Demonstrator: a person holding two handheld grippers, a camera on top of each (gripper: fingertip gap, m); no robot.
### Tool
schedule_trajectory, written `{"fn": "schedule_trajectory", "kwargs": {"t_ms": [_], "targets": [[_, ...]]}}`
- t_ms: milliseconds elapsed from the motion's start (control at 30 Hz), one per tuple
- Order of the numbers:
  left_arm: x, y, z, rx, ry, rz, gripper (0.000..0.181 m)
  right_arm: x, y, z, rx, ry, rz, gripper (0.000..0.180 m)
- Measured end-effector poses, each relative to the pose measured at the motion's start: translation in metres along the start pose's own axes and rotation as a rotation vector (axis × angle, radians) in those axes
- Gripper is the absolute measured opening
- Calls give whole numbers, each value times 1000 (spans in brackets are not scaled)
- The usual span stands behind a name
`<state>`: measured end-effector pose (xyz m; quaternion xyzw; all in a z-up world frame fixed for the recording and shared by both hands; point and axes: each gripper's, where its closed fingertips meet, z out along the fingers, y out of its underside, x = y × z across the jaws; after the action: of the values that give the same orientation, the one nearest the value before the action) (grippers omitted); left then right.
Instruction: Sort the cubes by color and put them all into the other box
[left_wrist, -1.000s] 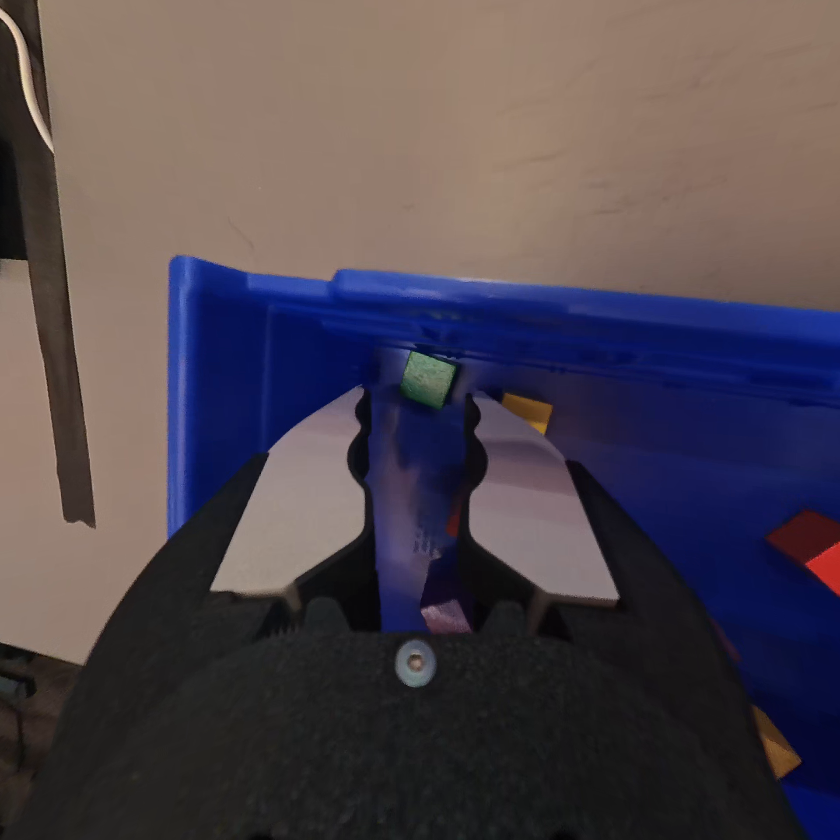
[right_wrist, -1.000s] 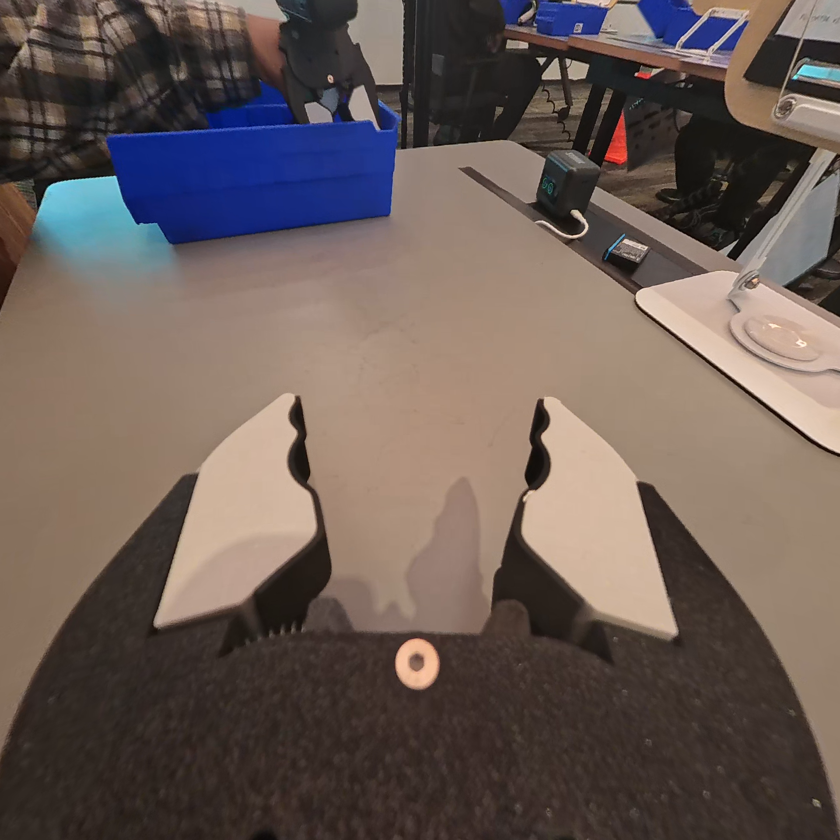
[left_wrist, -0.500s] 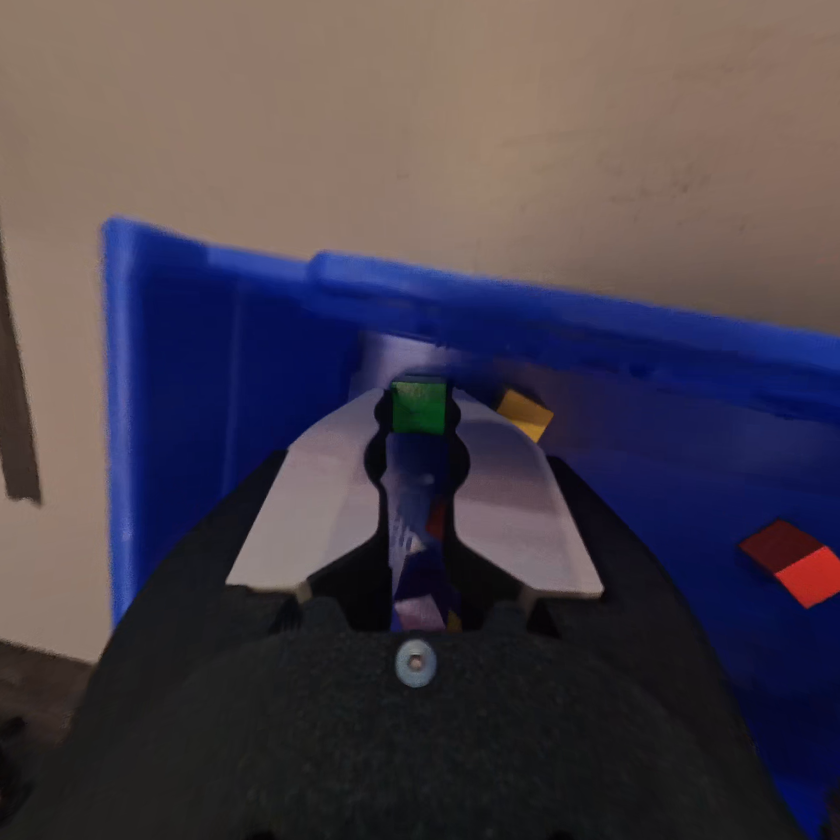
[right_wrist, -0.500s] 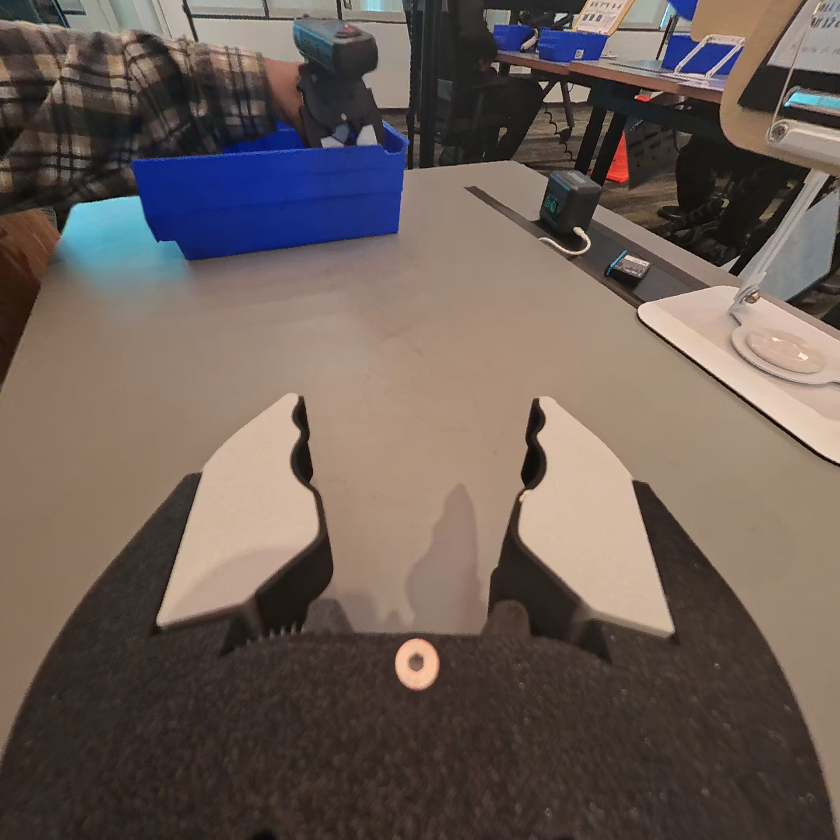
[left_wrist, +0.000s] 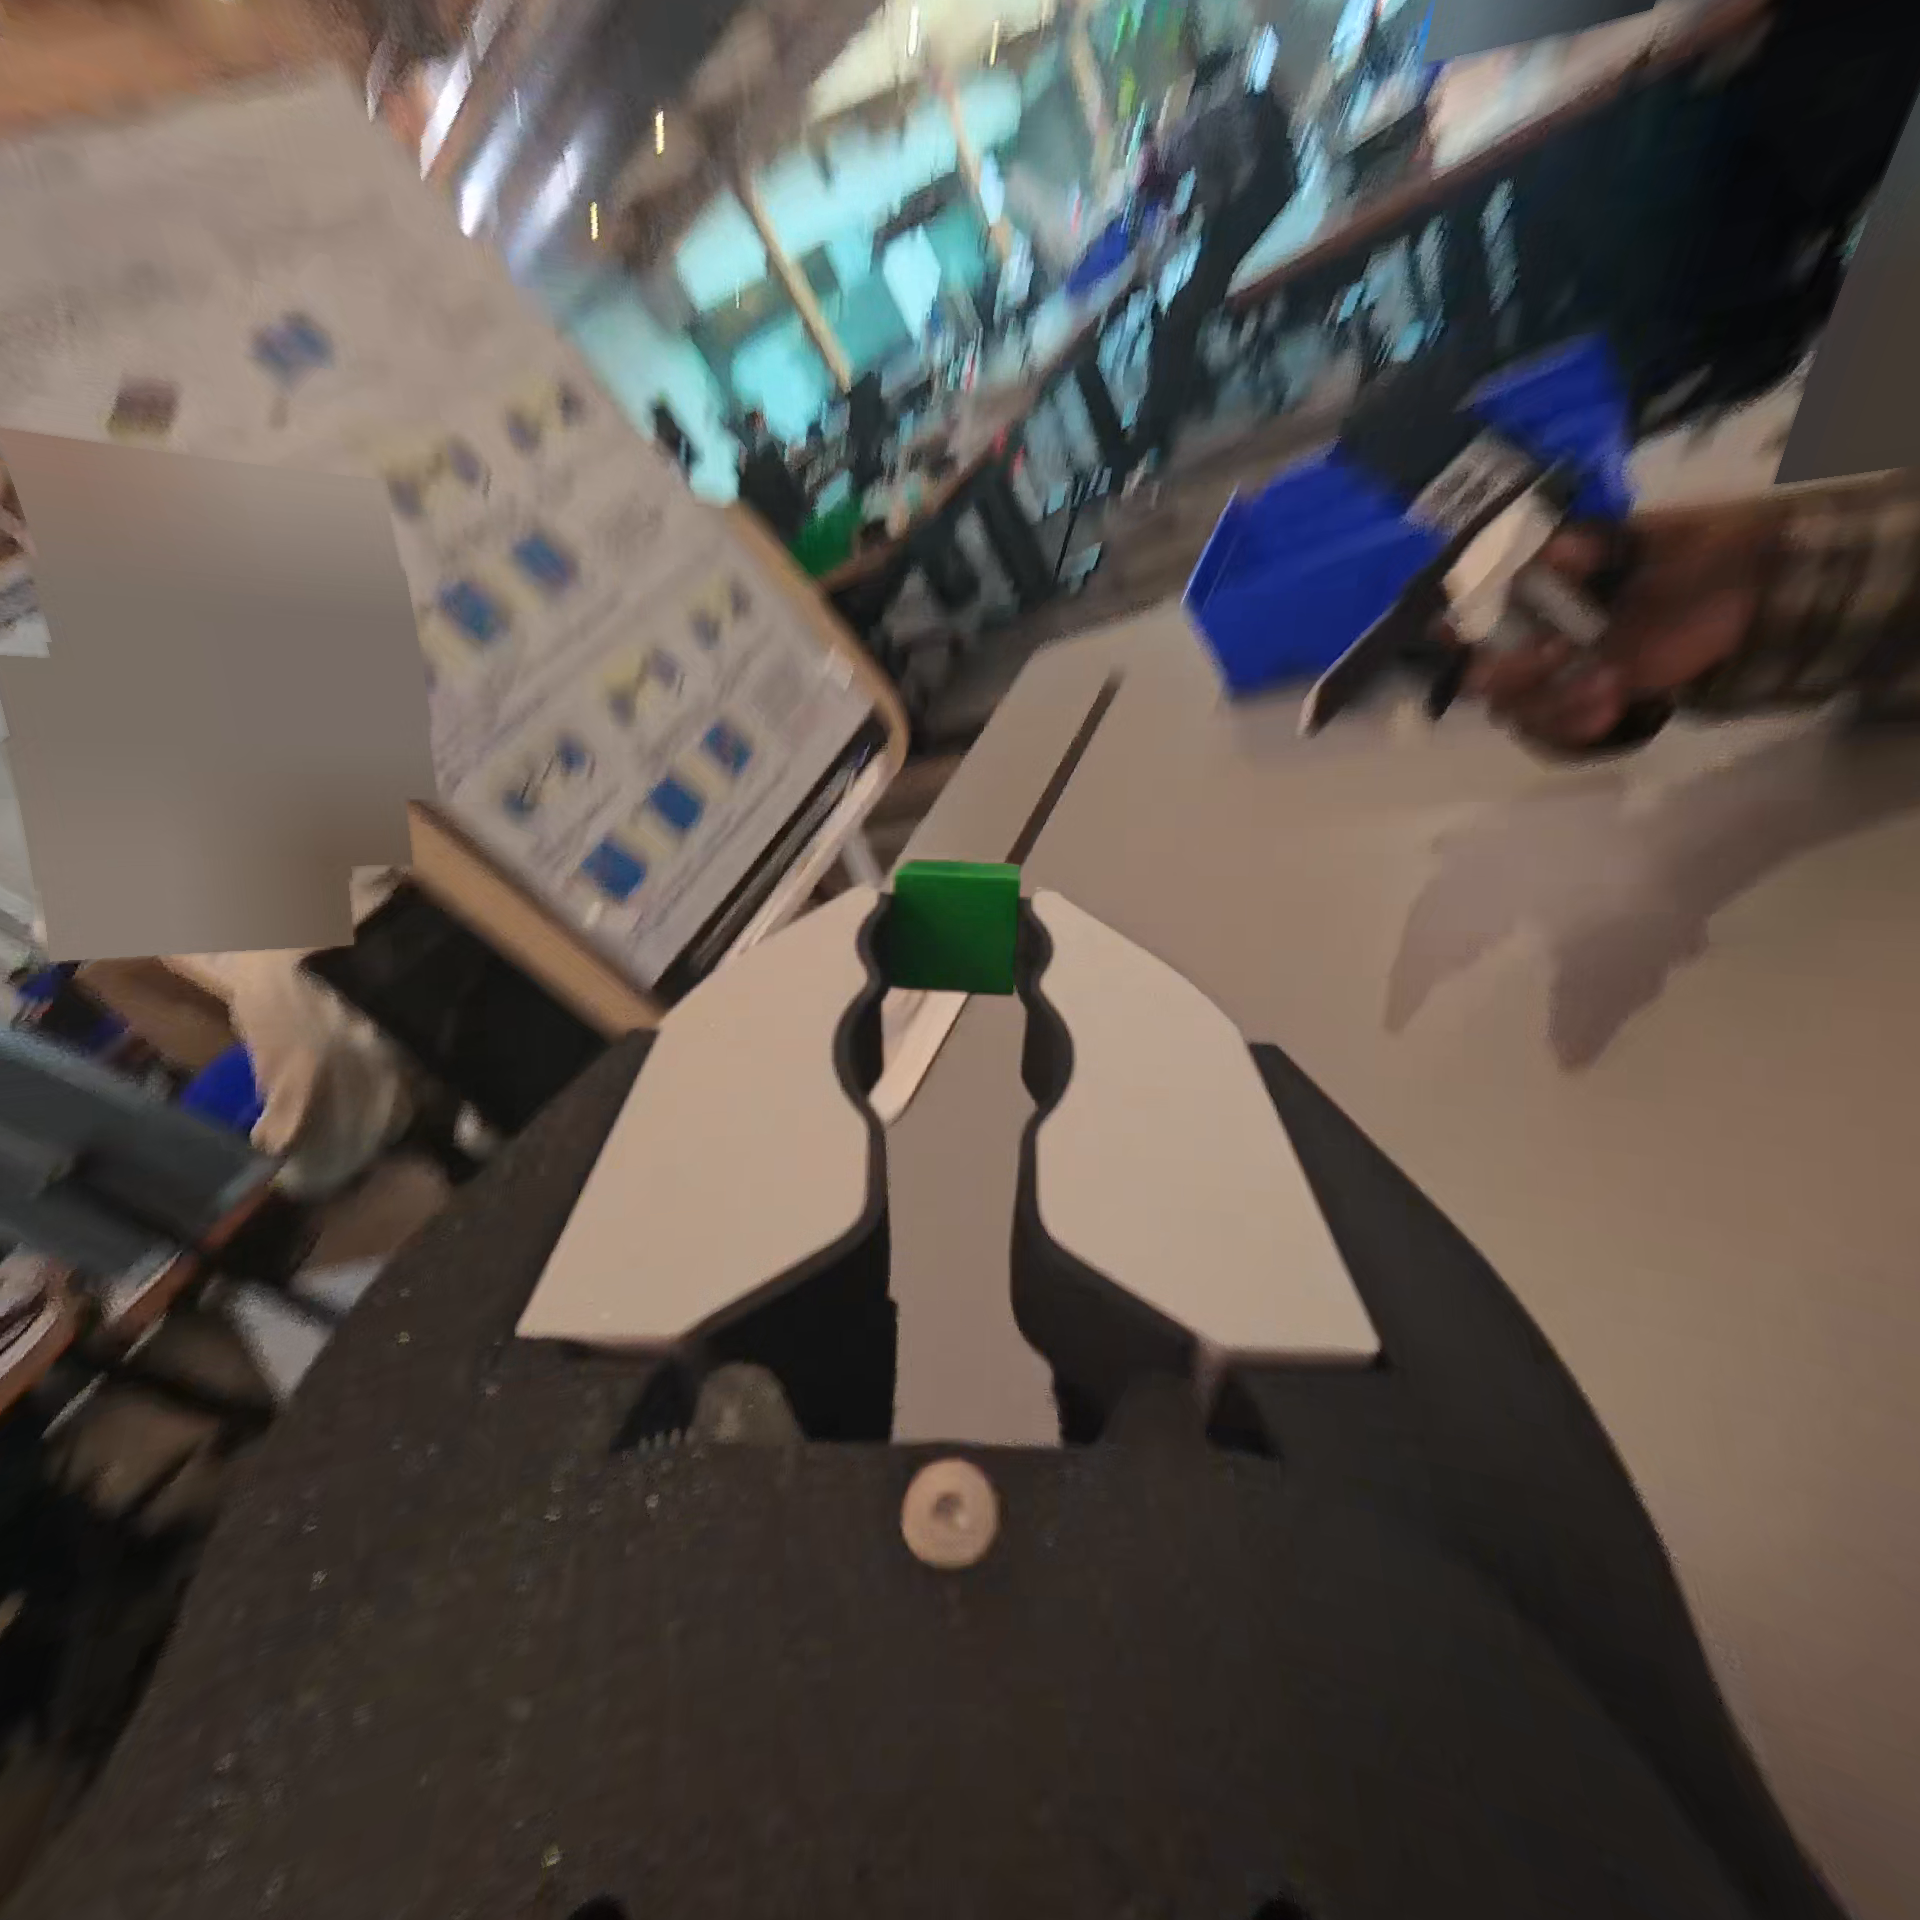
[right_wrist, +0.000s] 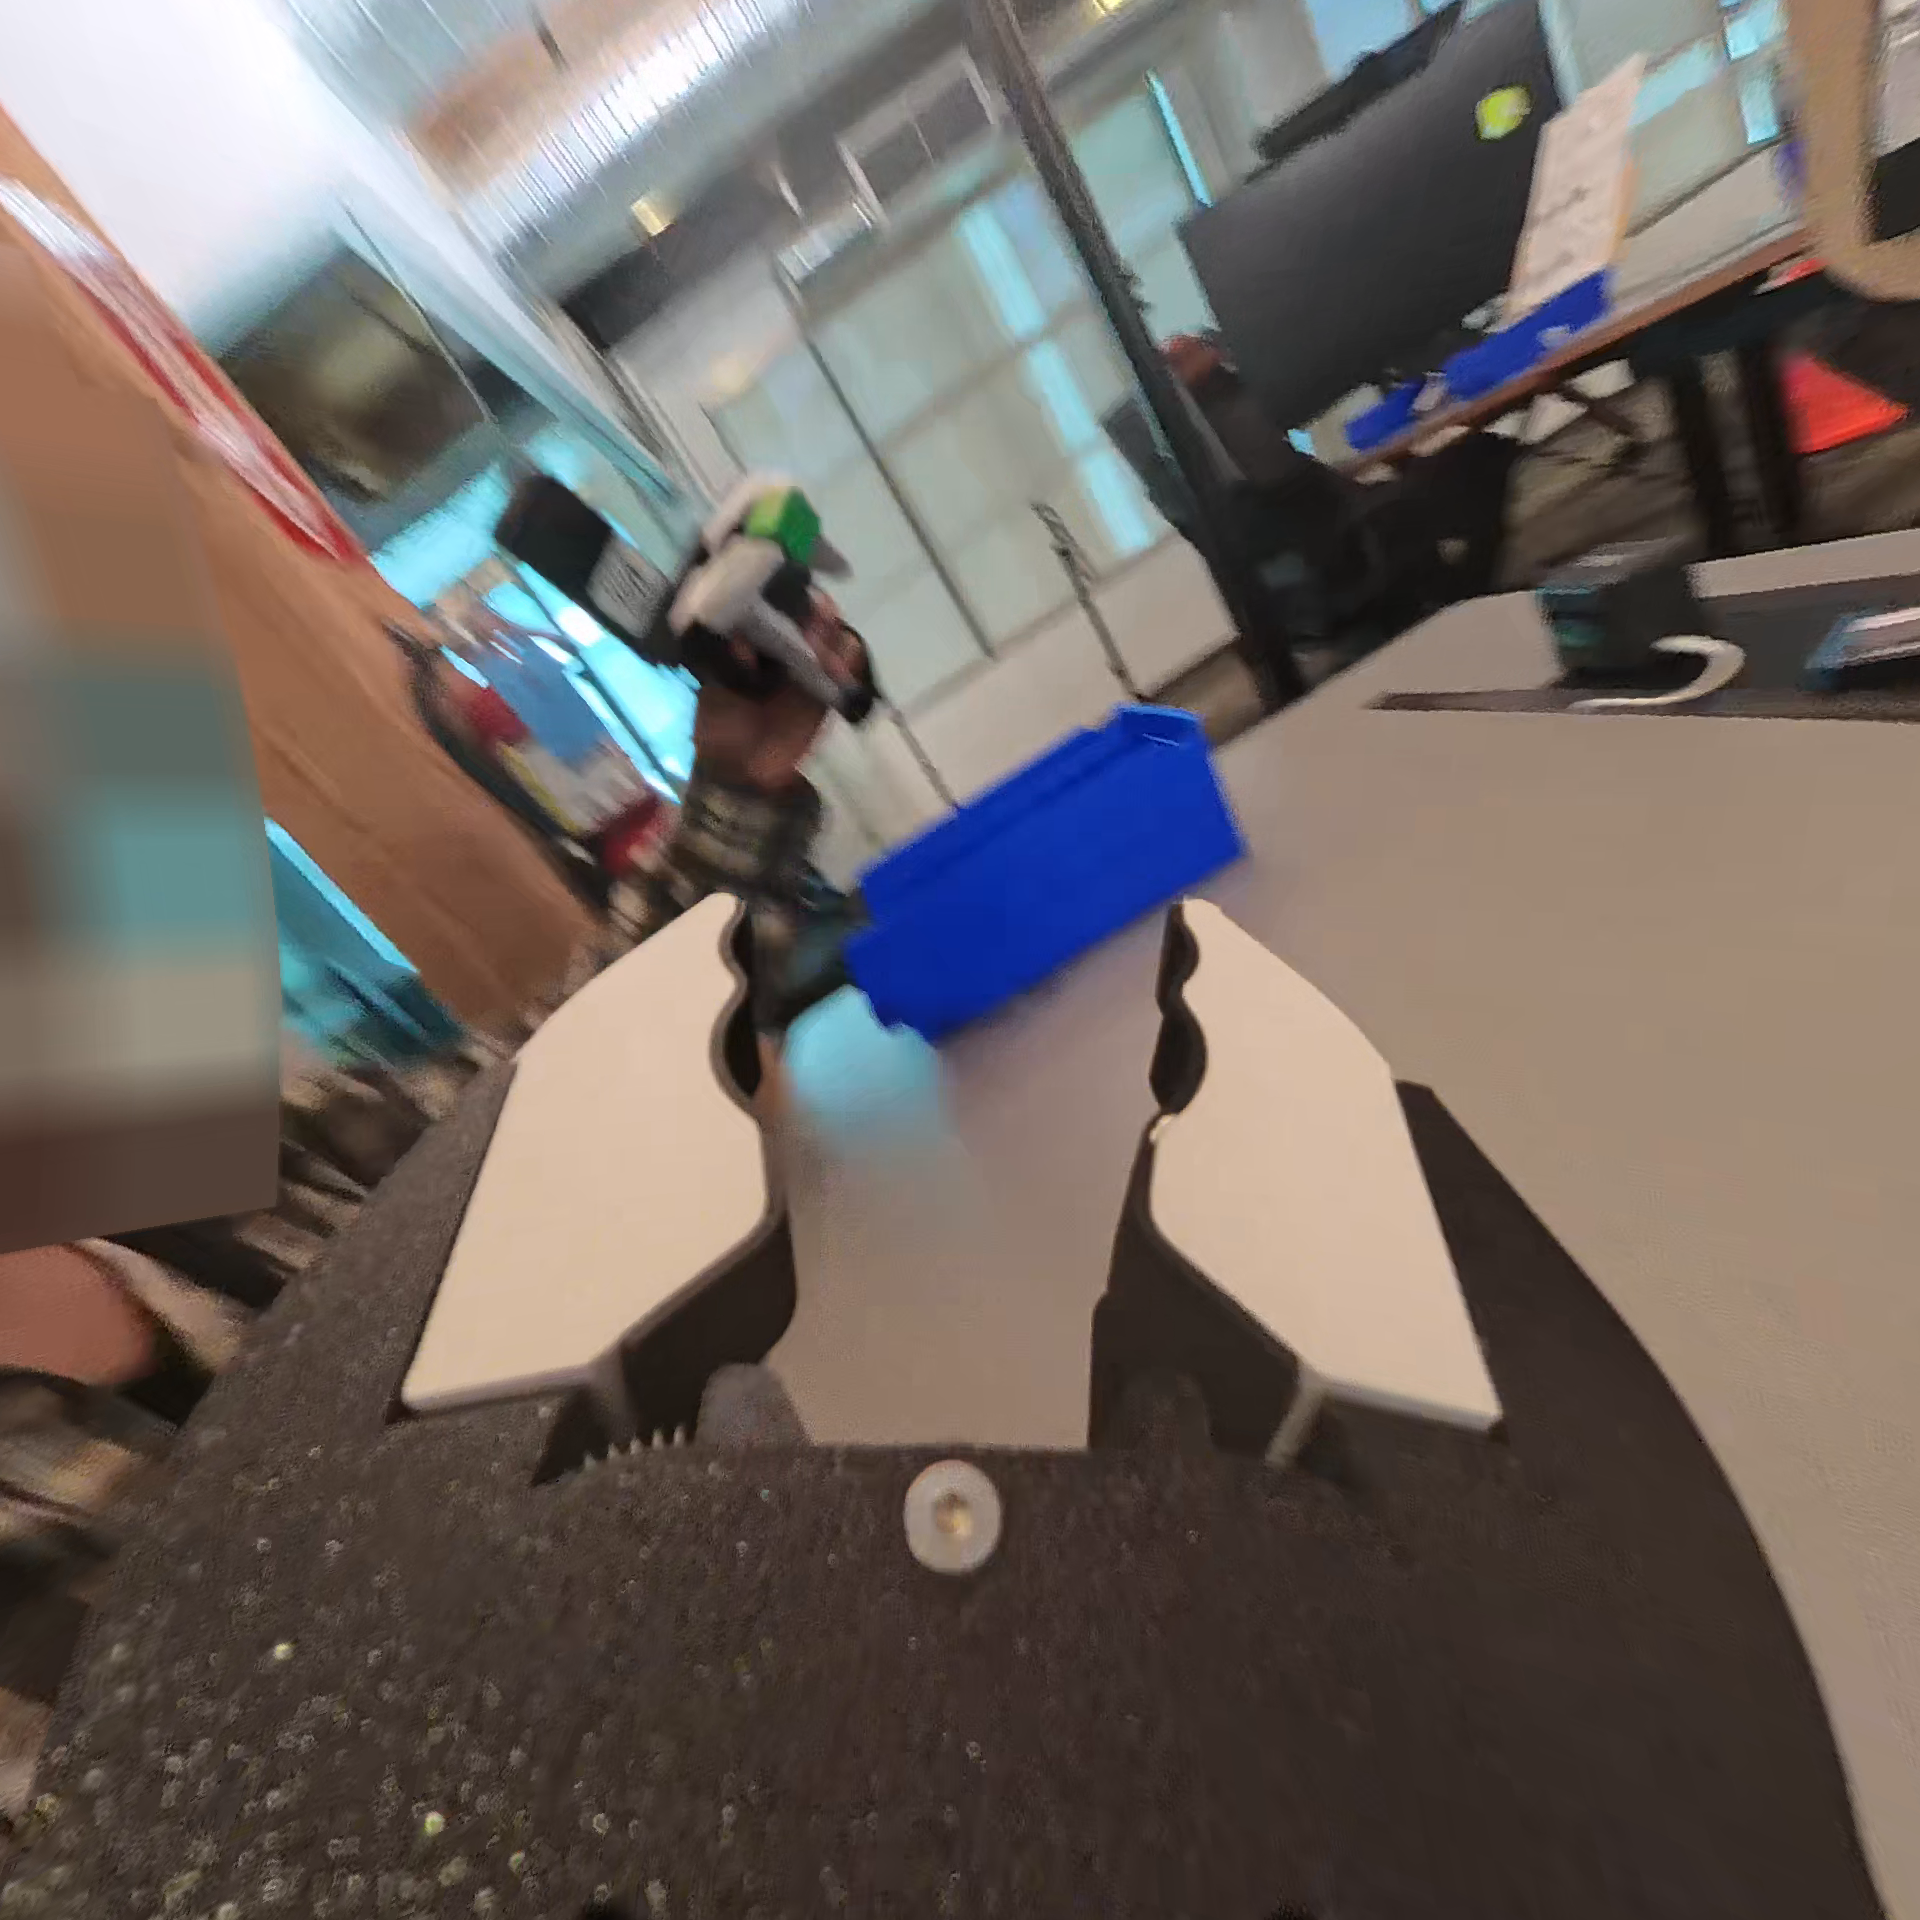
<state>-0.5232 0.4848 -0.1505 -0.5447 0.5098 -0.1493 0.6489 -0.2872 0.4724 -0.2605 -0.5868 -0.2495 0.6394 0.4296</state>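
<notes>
Left wrist view: my left tool (left_wrist: 954, 935) clamps the green cube (left_wrist: 952, 928) aloft mid-transfer, right tool (right_wrist: 956, 997) released; next, find the other box and lower it in.

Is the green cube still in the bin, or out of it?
Out. The green cube is clamped at the left gripper tips, raised in the air well above the blue bin in the right wrist view.

Cube (left_wrist: 953, 928) between claw (left_wrist: 953, 914) tips (above table (left_wrist: 1558, 1195))

Grey table (left_wrist: 1558, 1195); illustrated board (left_wrist: 623, 665) leaning left; cardboard panel (right_wrist: 343, 727).
</notes>
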Motion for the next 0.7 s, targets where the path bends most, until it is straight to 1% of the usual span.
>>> {"fn": "schedule_trajectory", "kwargs": {"t_ms": [33,100,167,267,367,467,700], "targets": [[18,-19,14,82,17,-9,22,-10,-8,2,34,-69,77,72],[53,-42,42,219,58,-30,22,-25,-21,5,74,-178,229,68],[82,-48,69,331,86,-48,22,-32,-25,9,72,-239,372,64],[116,-40,106,456,141,-116,22,-35,-20,16,38,-287,535,61],[142,-23,137,490,194,-180,22,-37,-7,20,-6,-312,638,58],[159,-11,154,480,238,-184,22,-34,6,25,-61,-300,684,55],[176,3,160,417,274,-129,22,-31,25,39,-178,-287,699,39]]}}
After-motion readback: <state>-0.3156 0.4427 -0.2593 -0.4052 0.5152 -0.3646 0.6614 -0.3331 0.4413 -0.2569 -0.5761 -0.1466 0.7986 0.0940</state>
